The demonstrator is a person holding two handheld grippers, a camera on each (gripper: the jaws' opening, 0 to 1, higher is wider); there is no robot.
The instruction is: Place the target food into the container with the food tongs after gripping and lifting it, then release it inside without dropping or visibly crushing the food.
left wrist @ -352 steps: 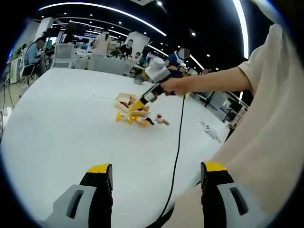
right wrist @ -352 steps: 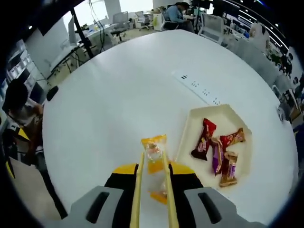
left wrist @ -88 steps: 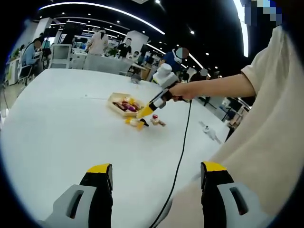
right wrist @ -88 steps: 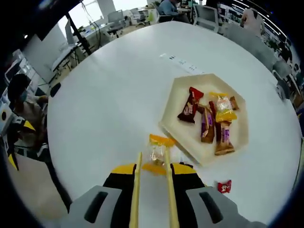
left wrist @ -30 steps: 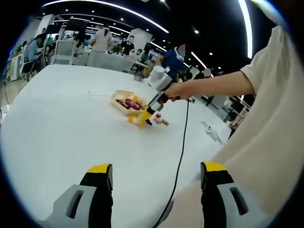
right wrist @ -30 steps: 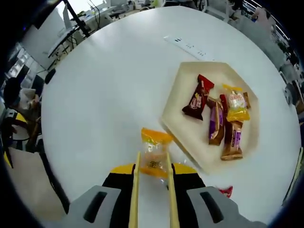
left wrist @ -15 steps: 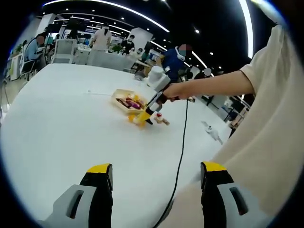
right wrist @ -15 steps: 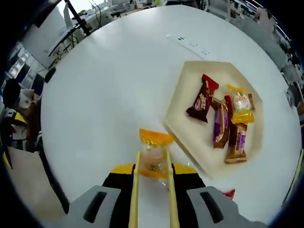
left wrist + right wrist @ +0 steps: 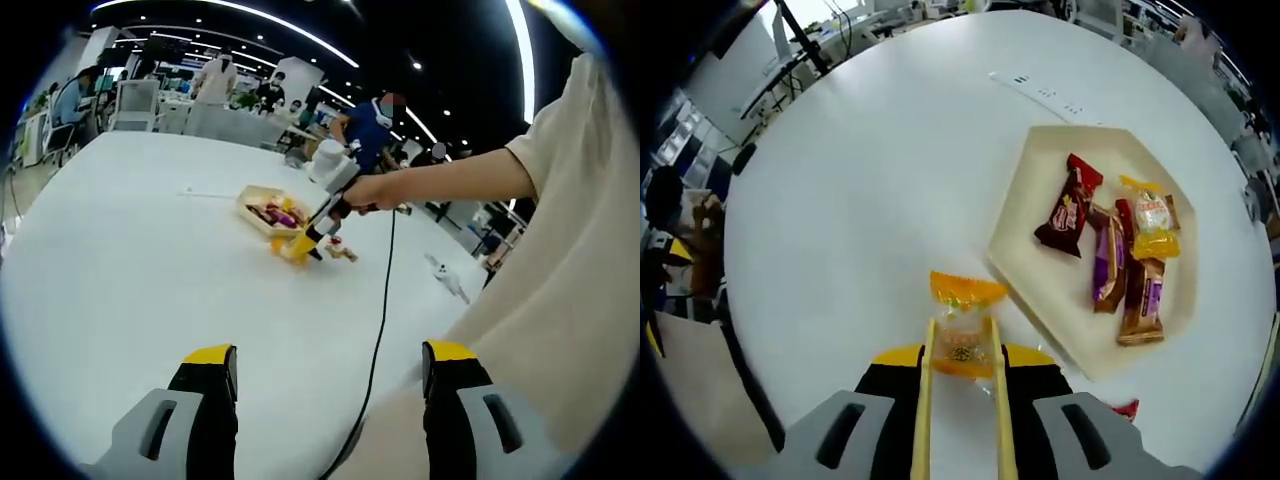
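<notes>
A pair of wooden food tongs [image 9: 925, 400] sticks out from my right gripper [image 9: 962, 362], which is shut on them. The tong tips clamp an orange-and-clear wrapped snack [image 9: 960, 325] just beside the near-left edge of the beige tray [image 9: 1025, 255]. The tray holds several wrapped snacks: a red-brown one [image 9: 1068, 207], purple ones and a yellow one [image 9: 1152, 222]. Seen from the left gripper view, the right gripper [image 9: 335, 195] is in a person's hand, holding the snack [image 9: 295, 245] low by the tray [image 9: 252, 200]. My left gripper [image 9: 330, 390] stands open, far back from all this.
A small red wrapper [image 9: 1126, 408] lies on the white round table [image 9: 870, 170] near the tray's corner. A white power strip [image 9: 1040, 92] lies beyond the tray. A black cable [image 9: 378, 300] trails from the right gripper. Another snack [image 9: 340, 252] lies by the tray. People sit at desks behind.
The yellow snack carried earlier now lies in the tray. The tongs have come down around another orange snack beside the tray and hold it; over the last second almost nothing moved.
</notes>
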